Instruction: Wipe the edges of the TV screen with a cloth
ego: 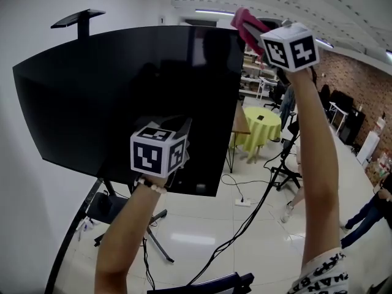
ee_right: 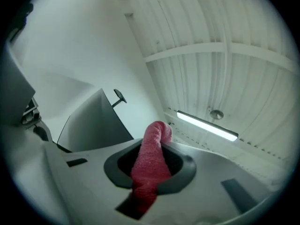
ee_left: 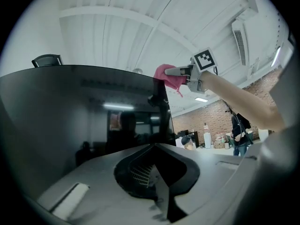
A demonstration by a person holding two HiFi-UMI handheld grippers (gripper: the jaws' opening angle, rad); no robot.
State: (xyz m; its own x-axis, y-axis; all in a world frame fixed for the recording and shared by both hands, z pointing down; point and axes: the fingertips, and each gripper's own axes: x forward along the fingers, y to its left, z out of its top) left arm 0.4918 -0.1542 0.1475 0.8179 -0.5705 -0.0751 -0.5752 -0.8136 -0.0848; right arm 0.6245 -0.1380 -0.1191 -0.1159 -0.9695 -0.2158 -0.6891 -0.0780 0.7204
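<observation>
A large black TV screen (ego: 122,97) stands on a floor stand in front of me. My right gripper (ego: 250,29) is raised to the screen's top right corner and is shut on a pink cloth (ego: 241,18). The left gripper view shows the cloth (ee_left: 168,78) touching that corner of the screen (ee_left: 70,125), held by the right gripper (ee_left: 182,72). In the right gripper view the cloth (ee_right: 150,163) sticks out between the jaws. My left gripper (ego: 179,133) hangs low before the screen's lower part, its jaws (ee_left: 152,177) together with nothing between them.
A black bracket (ego: 78,18) juts above the TV's top left. Stand legs (ego: 153,237) and cables (ego: 245,219) cross the shiny floor. A yellow-green table (ego: 263,124) is behind the TV, people (ego: 367,213) are at the right, and a chair (ego: 214,283) is at my feet.
</observation>
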